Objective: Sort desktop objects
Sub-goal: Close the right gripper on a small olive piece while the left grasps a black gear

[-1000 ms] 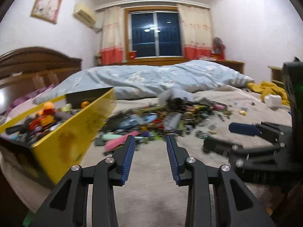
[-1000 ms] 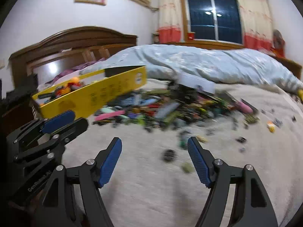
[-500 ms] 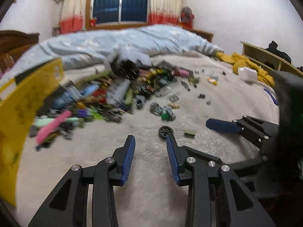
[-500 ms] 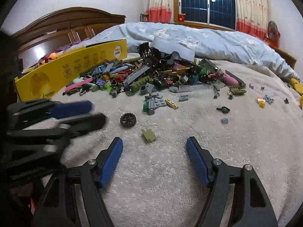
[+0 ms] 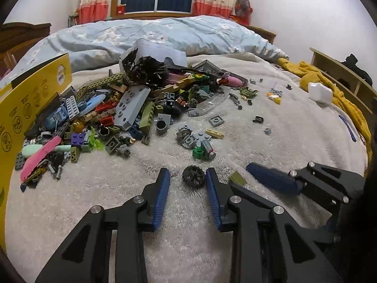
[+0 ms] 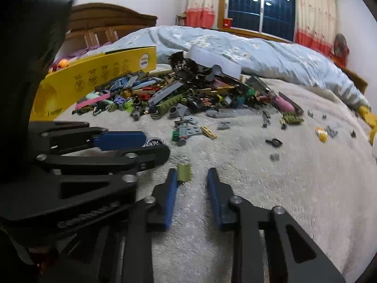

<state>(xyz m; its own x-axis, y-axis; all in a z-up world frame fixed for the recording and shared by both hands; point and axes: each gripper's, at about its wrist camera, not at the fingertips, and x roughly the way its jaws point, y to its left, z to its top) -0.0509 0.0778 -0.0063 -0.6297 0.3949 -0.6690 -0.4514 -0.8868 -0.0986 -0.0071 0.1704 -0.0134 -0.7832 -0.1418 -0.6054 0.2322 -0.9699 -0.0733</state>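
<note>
A small black wheel (image 5: 193, 178) lies on the cream blanket (image 5: 165, 247) between the fingertips of my left gripper (image 5: 188, 176). Its jaws are closing, and a gap shows beside the left pad. An olive brick (image 6: 183, 172) lies between the tips of my right gripper (image 6: 192, 173), close to the left pad (image 6: 172, 188). Those jaws are closing too, and the right pad stands clear of the brick. The two grippers sit side by side. A heap of mixed bricks (image 5: 132, 108) lies beyond them, next to a yellow box (image 5: 23, 108).
Loose small pieces (image 5: 259, 119) dot the blanket right of the heap. A blue duvet (image 5: 153, 37) is bunched behind it. A yellow cloth (image 5: 329, 87), a white object (image 5: 319, 92) and a wooden shelf (image 5: 341, 68) stand at the right. A wooden headboard (image 6: 106, 23) is behind the box.
My left gripper swung from the yellow box toward the heap and came down around the black wheel. The right gripper sank to the olive brick and its jaws narrowed sharply.
</note>
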